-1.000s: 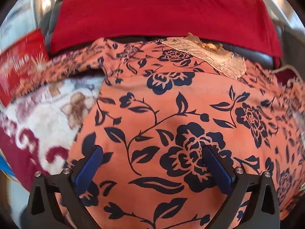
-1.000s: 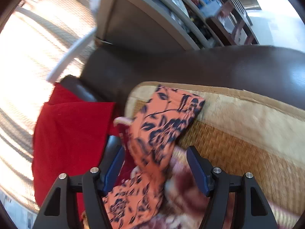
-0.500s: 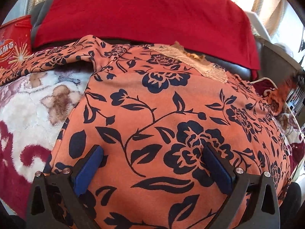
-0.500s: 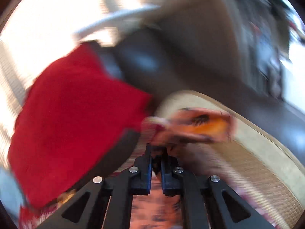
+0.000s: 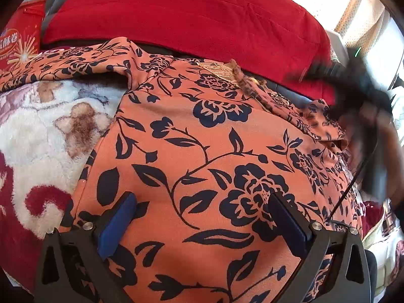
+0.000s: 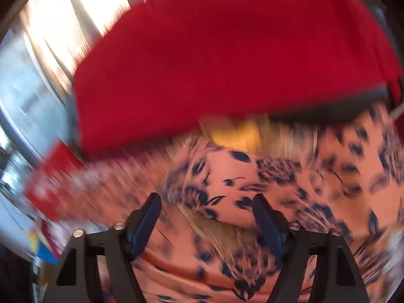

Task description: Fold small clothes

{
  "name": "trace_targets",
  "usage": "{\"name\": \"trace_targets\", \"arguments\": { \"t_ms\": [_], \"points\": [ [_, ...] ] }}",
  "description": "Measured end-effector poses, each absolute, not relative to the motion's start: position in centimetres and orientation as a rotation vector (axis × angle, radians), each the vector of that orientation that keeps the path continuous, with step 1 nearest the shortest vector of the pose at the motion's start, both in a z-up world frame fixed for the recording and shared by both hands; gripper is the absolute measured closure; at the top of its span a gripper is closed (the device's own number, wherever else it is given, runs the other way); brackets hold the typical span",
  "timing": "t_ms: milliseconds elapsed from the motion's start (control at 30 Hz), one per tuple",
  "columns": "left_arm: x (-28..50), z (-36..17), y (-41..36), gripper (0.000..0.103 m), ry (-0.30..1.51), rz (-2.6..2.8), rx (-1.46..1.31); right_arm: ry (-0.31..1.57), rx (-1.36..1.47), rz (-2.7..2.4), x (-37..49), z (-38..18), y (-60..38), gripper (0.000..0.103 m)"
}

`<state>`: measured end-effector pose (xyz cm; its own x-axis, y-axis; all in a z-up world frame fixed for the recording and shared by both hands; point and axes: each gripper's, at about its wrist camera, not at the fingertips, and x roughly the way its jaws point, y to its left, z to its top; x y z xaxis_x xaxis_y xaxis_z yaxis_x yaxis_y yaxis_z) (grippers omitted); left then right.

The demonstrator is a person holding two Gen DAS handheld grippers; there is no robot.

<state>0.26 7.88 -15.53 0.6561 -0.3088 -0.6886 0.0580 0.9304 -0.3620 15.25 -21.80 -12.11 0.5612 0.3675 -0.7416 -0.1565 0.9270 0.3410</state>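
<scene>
Behind, a red cushion (image 5: 176, 12) was seen. Orange flowered garment (image 5: 202, 156) was spread over a fleece blanket (image 5: 43, 139). Left gripper (image 5: 204, 217) and right gripper (image 6: 207, 214) were held above it, jaws wide, gripping nothing.

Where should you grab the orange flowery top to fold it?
Probably the orange floral garment by its long sleeve, stretched out flat on the left. The open left gripper could come from the left and pinch the cloth's edge.
</scene>
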Motion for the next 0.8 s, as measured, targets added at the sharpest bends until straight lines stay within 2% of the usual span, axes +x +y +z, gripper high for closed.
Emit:
{"name": "trace_targets", "arguments": {
  "t_ms": [100,267,400,467,633,800],
  "points": [
    [0.0,-15.5,8.0,0.0,0.831,-0.216,-0.324,0.883,0.314,0.313,12.9,-12.7,-24.8,0.025],
    [-0.4,-14.5,8.6,0.0,0.818,-0.237,-0.443,0.756,0.219,0.261,7.3,-11.1,-28.1,0.025],
    [-0.5,-11.6,9.1,0.0,0.767,-0.317,-0.581,0.77,0.236,0.252,5.7,-15.0,-29.4,0.025],
    [0.8,-9.3,8.5,0.0,0.737,-0.373,-0.586,0.683,0.273,0.294,4.9,-15.8,-29.9,0.025],
    [8.6,-5.5,5.8,0.0,0.759,-0.463,-0.664,0.67,0.347,0.342,4.9,-16.1,-31.0,0.022],
    [16.4,-7.0,2.0,0.003,0.904,-0.441,-0.651,0.644,0.426,0.391,5.0,-16.5,-32.1,0.021]
  ]
}}
